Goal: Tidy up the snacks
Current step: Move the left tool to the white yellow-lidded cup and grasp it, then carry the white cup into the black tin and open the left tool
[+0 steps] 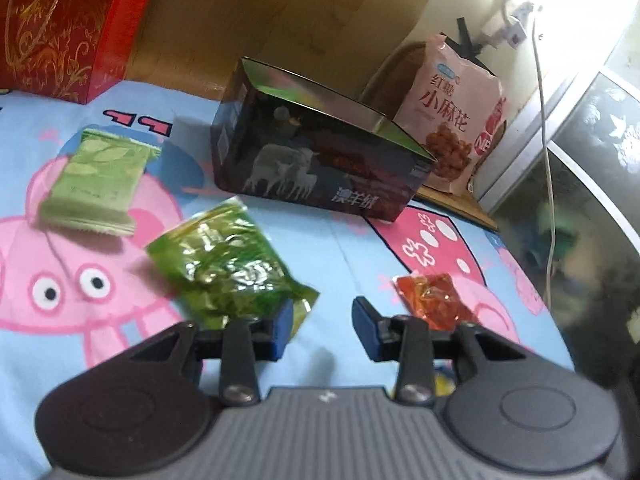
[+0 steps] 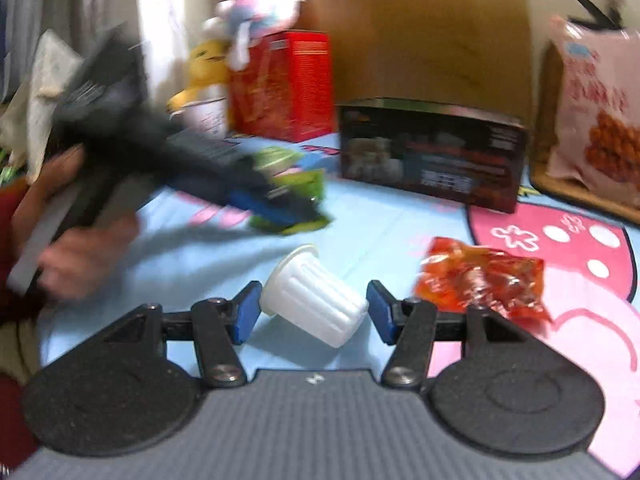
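On the bed (image 1: 352, 248), right tongs (image 2: 314, 314) spread around a white cup (image 2: 314, 304); left tongs (image 1: 322, 330) spread, empty, beside green packet (image 1: 228, 268).

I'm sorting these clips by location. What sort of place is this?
Probably a bedroom at home: the snacks lie on a cartoon-pig sheet, seemingly a bed, with a wooden headboard-like panel behind it and plush toys piled by the curtain.

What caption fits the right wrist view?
Right gripper, open, straddles a toppled white ribbed cup on the cartoon sheet, beside an orange snack packet.
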Available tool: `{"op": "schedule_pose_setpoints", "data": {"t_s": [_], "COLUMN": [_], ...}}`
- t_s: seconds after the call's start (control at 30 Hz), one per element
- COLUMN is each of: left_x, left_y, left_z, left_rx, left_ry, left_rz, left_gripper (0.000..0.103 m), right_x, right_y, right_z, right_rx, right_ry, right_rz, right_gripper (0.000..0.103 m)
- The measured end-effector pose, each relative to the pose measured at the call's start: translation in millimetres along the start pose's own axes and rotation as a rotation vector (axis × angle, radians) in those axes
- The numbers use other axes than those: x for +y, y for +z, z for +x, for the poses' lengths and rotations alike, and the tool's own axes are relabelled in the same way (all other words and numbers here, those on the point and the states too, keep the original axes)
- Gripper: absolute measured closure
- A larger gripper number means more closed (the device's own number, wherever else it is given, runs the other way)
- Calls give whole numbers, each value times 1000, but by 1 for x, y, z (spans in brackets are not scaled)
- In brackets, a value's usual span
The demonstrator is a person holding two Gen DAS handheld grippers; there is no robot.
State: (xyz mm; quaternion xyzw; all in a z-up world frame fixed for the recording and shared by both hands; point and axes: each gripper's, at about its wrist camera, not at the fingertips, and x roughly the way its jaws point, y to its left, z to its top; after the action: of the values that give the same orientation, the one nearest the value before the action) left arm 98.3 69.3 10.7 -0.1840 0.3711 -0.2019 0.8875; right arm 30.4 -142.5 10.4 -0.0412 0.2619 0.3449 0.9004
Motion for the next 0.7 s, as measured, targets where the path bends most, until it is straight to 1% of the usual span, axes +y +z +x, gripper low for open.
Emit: {"op": "schedule_pose_setpoints", "data": {"t_s": [0.07, 0.1, 0.13, 0.17, 0.23, 0.3, 0.37, 0.5, 0.53, 0.57, 0.6, 0.63, 0.7], "left_x": [-7, -10, -13, -16, -20, -23, -30, -45, -48, -50, -51, -51, -50], "left_y": [-4, -8, -12, -15, -24, -33, -42, -53, -55, -57, -58, -60, -64], "left_z": [-4, -8, -12, -15, -24, -32, -36, -36, -35, -32, -27, -23, -18], "left_rx": [2, 4, 8, 12, 20, 27, 35, 57, 60, 65, 80, 93, 94], "left_ry": [-30, -45, -55, -66, -111, -158, -188, -215, -213, -207, -195, -186, -162], "left_rz": [6, 16, 23, 26, 18, -4, -3, 34, 49, 63, 70, 64, 61], "left_gripper": [61, 57, 54, 52, 49, 40, 37, 37, 38, 42, 46, 46, 52], "right_x": [9, 11, 11, 10, 7, 6, 6, 10, 11, 11, 11, 13, 15], "right_y": [-5, -6, -8, -9, -12, -16, -19, -21, -22, -22, -22, -22, -23], "right_z": [-4, -6, -9, -12, -16, -19, -22, -24, -23, -22, -20, -20, -20], "right_rx": [-8, -12, -18, -25, -25, -22, -21, -14, -6, 5, 15, 13, 9], "right_ry": [-27, -36, -41, -40, -36, -40, -37, -31, -26, -22, -18, -21, -33], "right_rz": [-39, -43, -38, -27, -6, 6, 19, 21, 20, 19, 17, 7, 2], "right_gripper": [41, 39, 34, 32, 32, 32, 32, 33, 36, 43, 44, 47, 47]}}
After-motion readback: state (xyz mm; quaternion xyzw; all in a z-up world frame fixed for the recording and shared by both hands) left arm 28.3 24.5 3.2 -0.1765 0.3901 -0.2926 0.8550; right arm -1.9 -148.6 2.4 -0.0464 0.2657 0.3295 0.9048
